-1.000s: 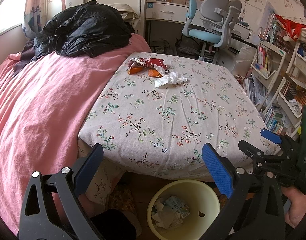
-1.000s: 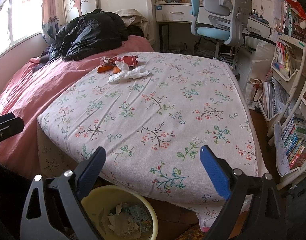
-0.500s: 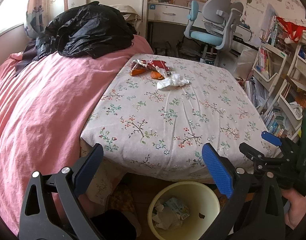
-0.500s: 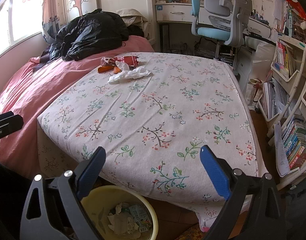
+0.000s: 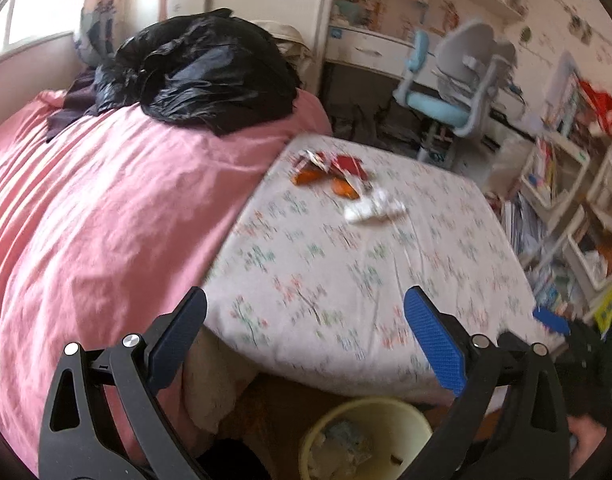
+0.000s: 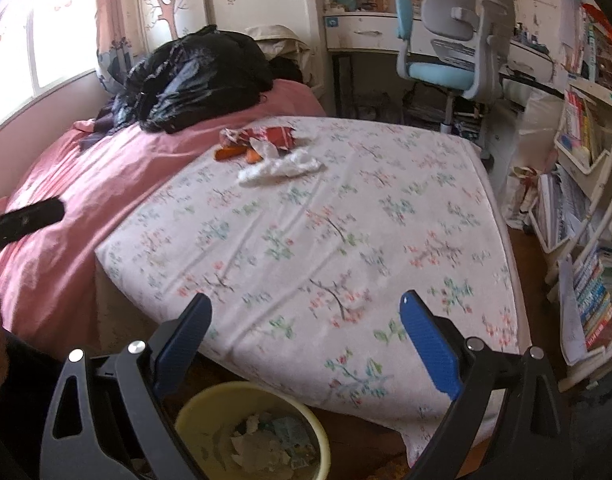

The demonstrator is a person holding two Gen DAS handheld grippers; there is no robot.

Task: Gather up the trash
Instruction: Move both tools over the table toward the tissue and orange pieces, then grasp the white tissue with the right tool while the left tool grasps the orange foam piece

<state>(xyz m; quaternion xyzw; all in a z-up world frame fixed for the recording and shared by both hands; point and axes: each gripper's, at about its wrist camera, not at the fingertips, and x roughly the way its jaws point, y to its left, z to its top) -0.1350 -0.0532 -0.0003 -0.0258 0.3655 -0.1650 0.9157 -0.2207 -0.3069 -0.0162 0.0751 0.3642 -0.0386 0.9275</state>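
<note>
Daylight enters from the window point(image 6: 45, 52) at the upper left, which is overexposed to plain white. It lights the pink blanket point(image 5: 105, 208) brightly and leaves a sheen on the black plastic bag point(image 6: 193, 80). The left wrist view is smeared by motion blur, strongest on the floral sheet point(image 5: 346, 264); the right wrist view is sharper. Both bend strongly and darken at the corners.

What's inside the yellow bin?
The bin already holds crumpled white paper and a bluish wrapper. Whatever lies deeper is covered by that trash, and the right claw's frame hides the bin's left rim.
</note>
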